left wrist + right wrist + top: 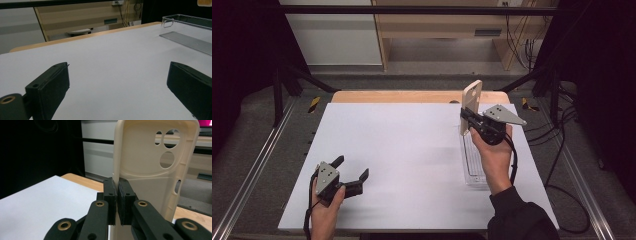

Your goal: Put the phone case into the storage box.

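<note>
A cream phone case [471, 102] with round camera holes stands upright in the air above the right side of the table. My right gripper [467, 122] is shut on its lower edge. In the right gripper view the two black pads pinch the case's side wall [117, 165] and the hollow inside of the case [155, 177] faces the camera. My left gripper [351, 169] rests low at the table's front left, open, with nothing between its fingers [47, 87].
A clear plastic tray [473, 162] lies on the white table top [402, 150] just under the right hand; the left gripper view has it [185, 37] at the far right. Beyond the table's wooden far edge [412, 96] are a floor, cabinets and cables.
</note>
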Tool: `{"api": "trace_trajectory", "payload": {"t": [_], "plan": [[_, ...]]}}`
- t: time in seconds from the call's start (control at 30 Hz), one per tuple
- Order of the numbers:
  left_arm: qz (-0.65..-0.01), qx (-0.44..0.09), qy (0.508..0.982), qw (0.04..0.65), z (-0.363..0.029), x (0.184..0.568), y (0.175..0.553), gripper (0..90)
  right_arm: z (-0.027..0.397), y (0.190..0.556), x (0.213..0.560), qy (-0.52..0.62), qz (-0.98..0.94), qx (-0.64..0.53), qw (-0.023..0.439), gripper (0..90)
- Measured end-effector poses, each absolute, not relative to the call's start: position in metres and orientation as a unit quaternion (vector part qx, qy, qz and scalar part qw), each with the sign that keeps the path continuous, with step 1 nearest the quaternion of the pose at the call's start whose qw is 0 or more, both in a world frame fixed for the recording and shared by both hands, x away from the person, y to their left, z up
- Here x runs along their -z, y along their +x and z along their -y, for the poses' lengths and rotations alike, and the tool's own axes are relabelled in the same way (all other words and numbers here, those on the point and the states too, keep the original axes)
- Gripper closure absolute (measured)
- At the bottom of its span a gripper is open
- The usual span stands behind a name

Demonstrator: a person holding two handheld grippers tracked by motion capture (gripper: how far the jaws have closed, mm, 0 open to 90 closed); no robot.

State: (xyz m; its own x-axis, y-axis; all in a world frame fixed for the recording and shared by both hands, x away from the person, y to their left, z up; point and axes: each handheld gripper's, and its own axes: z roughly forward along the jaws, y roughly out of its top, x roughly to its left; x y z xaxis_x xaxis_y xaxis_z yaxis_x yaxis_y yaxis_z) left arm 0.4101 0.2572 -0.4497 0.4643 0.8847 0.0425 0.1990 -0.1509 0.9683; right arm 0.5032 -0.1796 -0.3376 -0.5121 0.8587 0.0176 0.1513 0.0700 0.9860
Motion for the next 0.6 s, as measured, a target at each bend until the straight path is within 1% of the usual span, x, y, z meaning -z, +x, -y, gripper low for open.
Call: {"api": "trace_trajectory", "payload": {"t": [0.1, 0.17, 0.33, 0.6], "plan": [[-0.398, -0.333, 0.678, 0.520, -0.258, 0.449, 0.410, 3.7, 0.185, 0.505, 0.337, 0.390, -0.656, -0.564, 0.314, 86.3], [-0.399, -0.333, 0.676, 0.522, -0.260, 0.449, 0.409, 1.6, 0.188, 0.506, 0.338, 0.392, -0.657, -0.561, 0.316, 86.3], [-0.402, -0.334, 0.672, 0.524, -0.262, 0.448, 0.409, 1.9, 0.195, 0.507, 0.341, 0.406, -0.650, -0.555, 0.325, 86.4], [-0.401, -0.336, 0.668, 0.529, -0.263, 0.449, 0.409, 2.0, 0.204, 0.512, 0.348, 0.434, -0.633, -0.553, 0.325, 86.3]]}}
